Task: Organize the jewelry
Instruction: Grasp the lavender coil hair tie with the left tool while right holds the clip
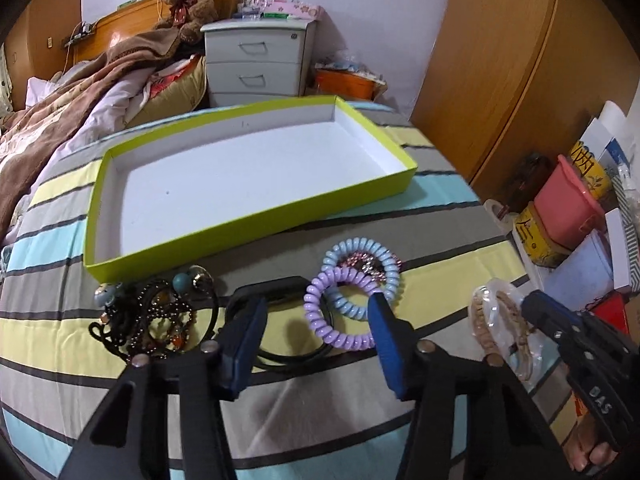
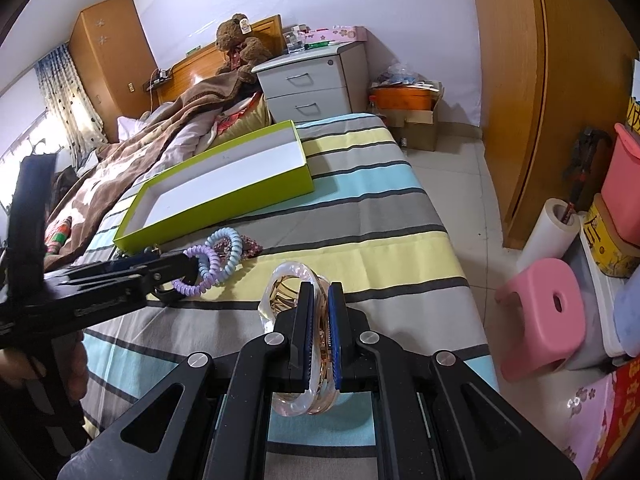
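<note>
A lime-green box (image 1: 248,236) with a white inside lies open on the striped bed. In front of it sit a purple coil band (image 1: 340,312), a light-blue coil band (image 1: 360,248) and a pink sparkly piece (image 1: 366,262). A heap of dark beaded necklaces (image 1: 160,316) lies to the left. My left gripper (image 1: 318,304) is open over the purple coil: its right pad is at the coil, its left pad stands apart. A black band (image 1: 288,356) lies under it. My right gripper (image 2: 320,288) is shut on a clear bracelet (image 2: 288,284) with gold inside.
A brown blanket (image 1: 80,92) and pillows cover the bed's far left. A grey nightstand (image 1: 256,64) stands behind the box. To the right of the bed are a wooden wardrobe (image 2: 516,100), a pink stool (image 2: 548,312) and stacked boxes and tins (image 1: 568,208).
</note>
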Tool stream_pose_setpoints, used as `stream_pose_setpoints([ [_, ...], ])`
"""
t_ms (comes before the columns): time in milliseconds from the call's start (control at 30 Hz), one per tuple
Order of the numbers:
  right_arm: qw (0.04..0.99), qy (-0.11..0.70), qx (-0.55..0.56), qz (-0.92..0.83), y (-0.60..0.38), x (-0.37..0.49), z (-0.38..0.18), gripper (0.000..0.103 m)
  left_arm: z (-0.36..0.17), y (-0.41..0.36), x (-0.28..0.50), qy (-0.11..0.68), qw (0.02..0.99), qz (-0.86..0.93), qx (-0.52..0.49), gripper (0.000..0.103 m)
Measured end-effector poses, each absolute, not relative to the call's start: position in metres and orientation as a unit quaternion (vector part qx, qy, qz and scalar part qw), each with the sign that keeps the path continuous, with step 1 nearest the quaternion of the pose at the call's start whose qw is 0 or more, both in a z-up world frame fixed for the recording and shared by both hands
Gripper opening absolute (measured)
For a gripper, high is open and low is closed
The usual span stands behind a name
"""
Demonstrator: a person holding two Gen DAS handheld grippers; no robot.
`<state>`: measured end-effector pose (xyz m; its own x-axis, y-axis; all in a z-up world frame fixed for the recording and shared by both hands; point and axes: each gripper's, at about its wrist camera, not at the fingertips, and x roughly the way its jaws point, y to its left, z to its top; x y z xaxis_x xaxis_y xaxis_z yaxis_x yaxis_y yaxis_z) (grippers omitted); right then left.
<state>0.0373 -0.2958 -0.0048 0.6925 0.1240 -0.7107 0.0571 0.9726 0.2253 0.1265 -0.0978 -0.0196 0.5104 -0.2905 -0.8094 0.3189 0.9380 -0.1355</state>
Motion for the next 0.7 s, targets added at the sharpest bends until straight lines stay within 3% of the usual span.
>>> stream_pose_setpoints([
  [300, 0.912, 0.392, 0.119, 0.021, -0.297, 0.038, -0.005, 0.007, -0.027, -0.110, 0.128, 0.470, 0.864, -0.180, 0.027, 0.036],
  [567, 0.912, 0.392, 0.121, 0.021, -0.297, 0.039, -0.005, 0.007, -0.028, -0.109, 0.131, 0.475, 0.864, -0.168, 0.027, 0.013],
  [700, 0.912, 0.392, 0.121, 0.021, -0.297, 0.039, -0.005, 0.007, -0.026, -0.108, 0.130, 0.470, 0.866, -0.169, 0.023, 0.011],
])
